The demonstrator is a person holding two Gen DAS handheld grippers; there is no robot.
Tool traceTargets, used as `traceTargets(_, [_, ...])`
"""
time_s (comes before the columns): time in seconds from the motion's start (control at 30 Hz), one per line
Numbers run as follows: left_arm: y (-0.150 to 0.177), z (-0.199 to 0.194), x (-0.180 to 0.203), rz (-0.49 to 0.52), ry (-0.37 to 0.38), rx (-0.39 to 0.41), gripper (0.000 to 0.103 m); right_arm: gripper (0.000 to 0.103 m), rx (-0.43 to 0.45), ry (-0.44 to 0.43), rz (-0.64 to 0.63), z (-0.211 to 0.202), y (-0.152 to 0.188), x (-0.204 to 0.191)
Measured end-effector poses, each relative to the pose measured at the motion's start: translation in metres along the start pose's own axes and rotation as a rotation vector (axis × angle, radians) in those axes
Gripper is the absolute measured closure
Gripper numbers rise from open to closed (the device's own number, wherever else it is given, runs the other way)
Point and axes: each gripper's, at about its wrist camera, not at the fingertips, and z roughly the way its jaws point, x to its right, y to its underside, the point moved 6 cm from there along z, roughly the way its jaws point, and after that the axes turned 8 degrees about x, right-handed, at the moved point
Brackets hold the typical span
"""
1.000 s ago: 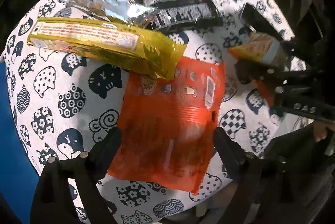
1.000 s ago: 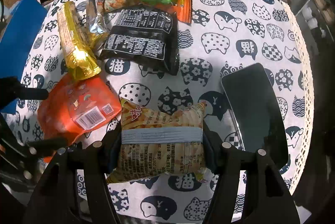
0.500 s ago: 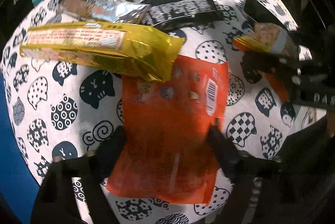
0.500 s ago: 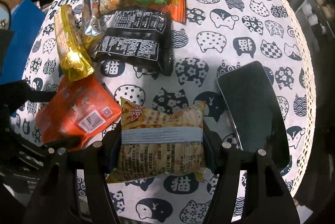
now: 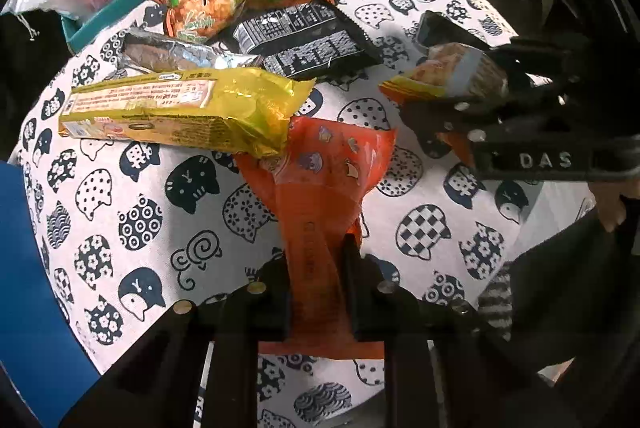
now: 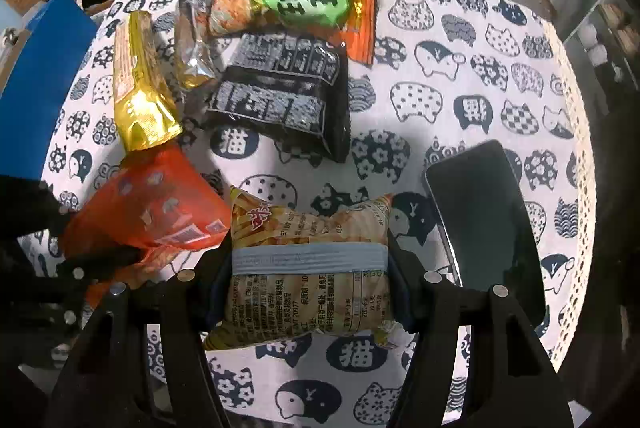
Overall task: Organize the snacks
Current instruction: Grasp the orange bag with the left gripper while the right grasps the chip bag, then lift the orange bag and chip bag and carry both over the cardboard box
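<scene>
Two views. Left wrist: my left jaws (image 5: 316, 292) have just closed and pinch the orange snack pouch (image 5: 324, 187), bunched above the bench (image 5: 120, 195). Right wrist: my right jaws (image 6: 310, 292) stand half-wide, clamped on the fries packet (image 6: 308, 268) beside a phone (image 6: 484, 228).

I see matt woven cloth (image 6: 460, 39) w/ cat print over counter. Orange pouch (image 5: 320, 187): glossy plastic film, creased. Gold pack (image 5: 180, 107) and silver wrapper (image 5: 172, 53): shiny foil. Fingers (image 6: 400, 292): matt black plastic. Phone (image 6: 484, 224): smooth glossy glass.
</scene>
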Motion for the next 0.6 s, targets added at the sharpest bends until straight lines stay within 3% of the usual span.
traceTargets(0.3, [0.004,-0.03,-0.007,0.016,0.018,0.045,0.084,0.04,0.048,0.005,-0.002,-0.021,-0.017,-0.005])
traceTargets(0.6, [0.01,-0.059,0.014,0.084,0.046,0.102,0.085,0.04,0.087,0.008,-0.004,-0.037,-0.025,-0.015])
